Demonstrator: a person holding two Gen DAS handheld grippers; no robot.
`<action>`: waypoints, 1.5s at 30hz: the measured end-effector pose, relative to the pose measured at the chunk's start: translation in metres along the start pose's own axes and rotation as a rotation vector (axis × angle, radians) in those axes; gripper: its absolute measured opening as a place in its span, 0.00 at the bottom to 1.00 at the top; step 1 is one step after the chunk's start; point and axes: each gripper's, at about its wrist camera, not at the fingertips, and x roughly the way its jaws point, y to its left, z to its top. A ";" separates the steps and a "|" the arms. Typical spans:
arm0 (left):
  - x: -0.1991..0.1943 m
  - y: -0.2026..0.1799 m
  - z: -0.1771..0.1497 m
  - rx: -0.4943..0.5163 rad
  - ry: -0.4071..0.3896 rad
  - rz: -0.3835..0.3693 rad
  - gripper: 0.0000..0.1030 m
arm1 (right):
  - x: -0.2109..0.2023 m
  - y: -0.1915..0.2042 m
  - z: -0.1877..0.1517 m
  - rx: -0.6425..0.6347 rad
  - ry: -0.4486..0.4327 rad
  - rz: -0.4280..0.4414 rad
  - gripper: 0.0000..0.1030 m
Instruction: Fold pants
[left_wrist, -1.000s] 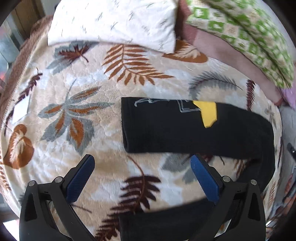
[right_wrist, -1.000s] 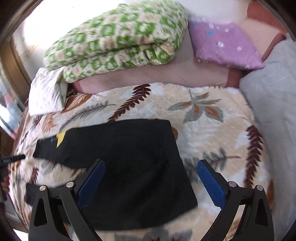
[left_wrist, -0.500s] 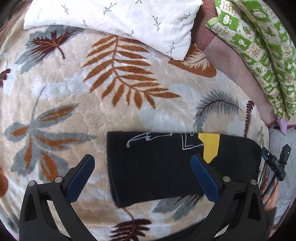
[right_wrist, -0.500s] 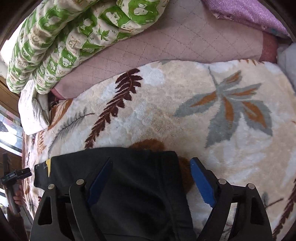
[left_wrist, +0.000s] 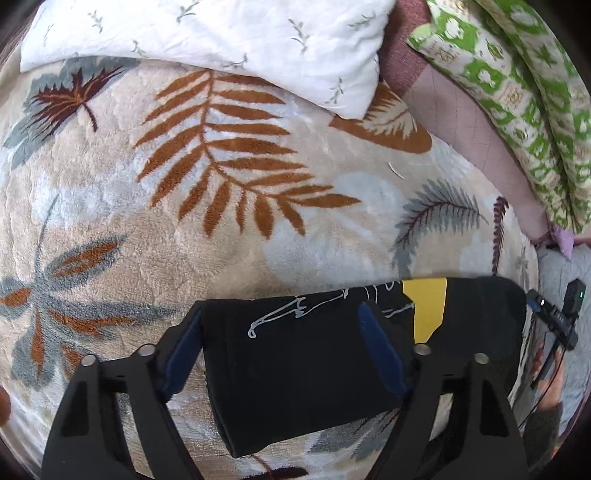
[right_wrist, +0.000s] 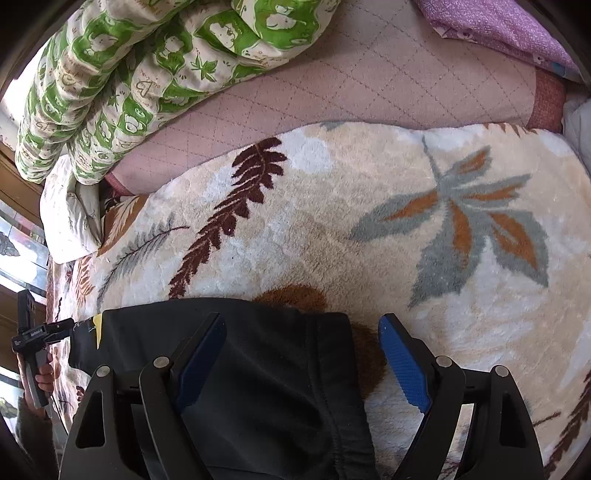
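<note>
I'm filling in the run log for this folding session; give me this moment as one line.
step: grasp approach | left gripper: closing around pants leg end | right gripper: open, straddling waist edge | pants: flat on leaf blanket

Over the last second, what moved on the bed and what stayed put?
Both grippers came down toward the black pants. The left gripper now straddles the leg end, its jaws closing around the cloth but not yet pinching. The right gripper straddles the waistband corner, slightly narrower than before, pads clear. The pants lie as before on the leaf-patterned blanket; the pillow is unmoved.
</note>
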 end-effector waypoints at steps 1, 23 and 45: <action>0.002 -0.005 -0.001 0.016 0.007 -0.006 0.78 | 0.001 -0.001 0.002 0.002 0.009 0.007 0.83; -0.032 -0.037 -0.011 0.119 -0.090 0.029 0.07 | -0.010 0.015 -0.002 -0.084 0.030 -0.044 0.29; -0.114 -0.040 -0.123 0.193 -0.348 0.108 0.07 | -0.112 0.055 -0.089 -0.266 -0.093 -0.089 0.28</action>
